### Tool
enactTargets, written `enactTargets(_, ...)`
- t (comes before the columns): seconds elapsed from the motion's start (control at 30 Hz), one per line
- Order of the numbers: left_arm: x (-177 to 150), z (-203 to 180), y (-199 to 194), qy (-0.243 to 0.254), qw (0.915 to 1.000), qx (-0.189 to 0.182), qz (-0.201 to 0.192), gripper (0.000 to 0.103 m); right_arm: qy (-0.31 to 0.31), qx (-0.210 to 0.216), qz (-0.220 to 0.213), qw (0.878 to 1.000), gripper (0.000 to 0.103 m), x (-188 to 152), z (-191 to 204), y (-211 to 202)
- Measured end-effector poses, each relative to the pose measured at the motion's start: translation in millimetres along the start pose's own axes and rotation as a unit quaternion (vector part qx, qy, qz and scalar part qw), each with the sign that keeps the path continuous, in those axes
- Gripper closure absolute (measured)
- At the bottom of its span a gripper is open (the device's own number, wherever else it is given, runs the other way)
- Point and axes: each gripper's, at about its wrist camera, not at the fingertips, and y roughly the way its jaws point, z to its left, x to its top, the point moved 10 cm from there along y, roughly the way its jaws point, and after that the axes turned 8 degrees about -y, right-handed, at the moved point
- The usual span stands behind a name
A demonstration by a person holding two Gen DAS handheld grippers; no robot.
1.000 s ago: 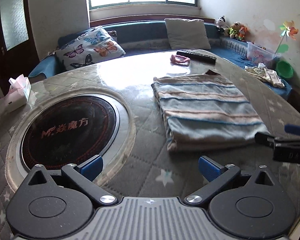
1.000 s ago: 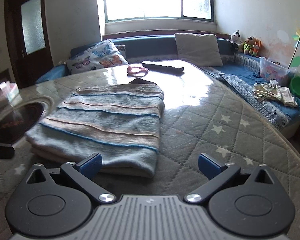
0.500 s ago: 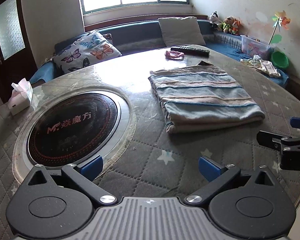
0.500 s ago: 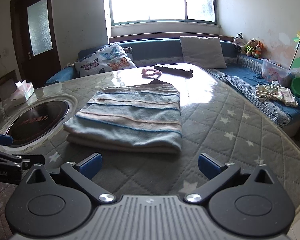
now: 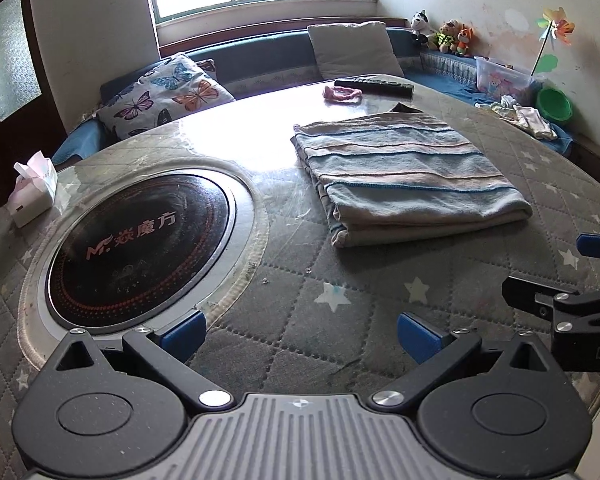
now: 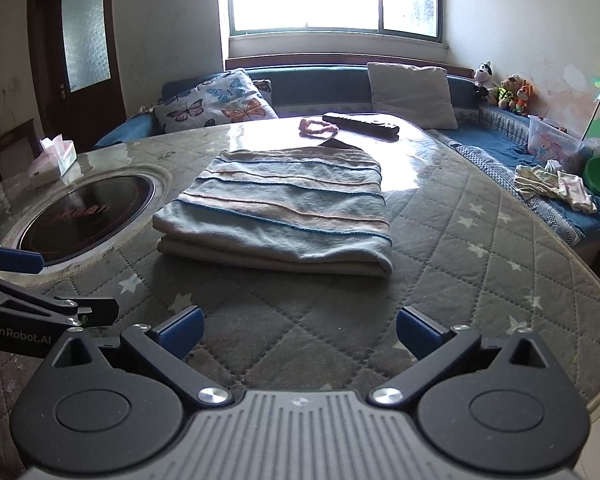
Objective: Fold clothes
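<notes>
A striped blue and beige garment [image 5: 404,176] lies folded in a neat rectangle on the quilted round table [image 5: 300,272]; it also shows in the right wrist view [image 6: 284,212]. My left gripper [image 5: 300,336] is open and empty, held above the table's near edge, well short of the garment. My right gripper [image 6: 298,334] is open and empty, also short of the garment. The right gripper's fingers [image 5: 596,246] show at the right edge of the left wrist view; the left gripper's fingers [image 6: 16,260] show at the left edge of the right wrist view.
A round black hotplate [image 5: 140,240] is set into the table at the left. A tissue pack [image 5: 34,188], a pink band [image 5: 342,94] and a remote control [image 5: 376,86] lie on the table. A couch with cushions [image 6: 216,102] and loose clothes [image 6: 552,184] stands behind.
Both grippers have pulled back from the folded garment toward the table's near edge and risen. The garment has stayed put.
</notes>
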Motion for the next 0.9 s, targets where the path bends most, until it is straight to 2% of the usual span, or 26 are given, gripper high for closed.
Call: enactTargets(0.9,2,1,19,-0.002,0.9998,-0.005,0.018,0.000,0.000,0.004,0.023,1.000,0.000,5,0,26)
